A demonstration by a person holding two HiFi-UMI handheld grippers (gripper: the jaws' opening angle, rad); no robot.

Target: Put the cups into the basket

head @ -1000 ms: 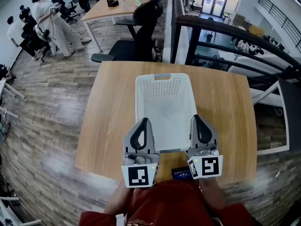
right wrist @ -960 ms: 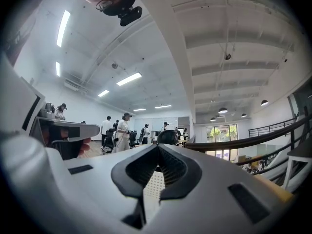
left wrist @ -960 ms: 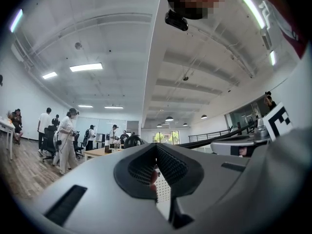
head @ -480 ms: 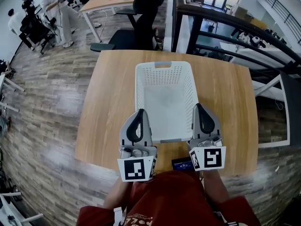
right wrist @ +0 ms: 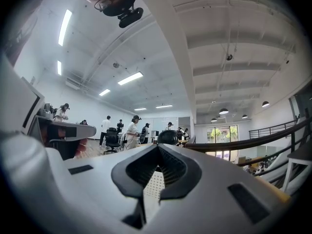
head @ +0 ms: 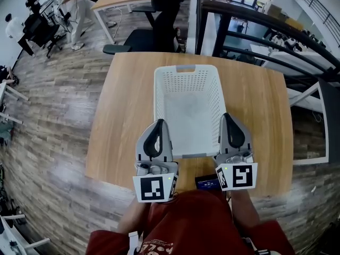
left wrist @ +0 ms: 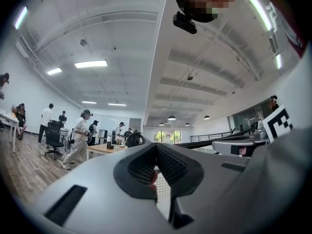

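Red shirt cloth fills the nearest edge. Just beyond it, the left gripper and the right gripper are held over the near edge of the wooden desk. Each has its fingers pressed together, pinching nothing. A small dark device lies between them. The white perforated basket stands mid-desk, its near end flanked by both grippers. Beyond the desk is a black office chair.
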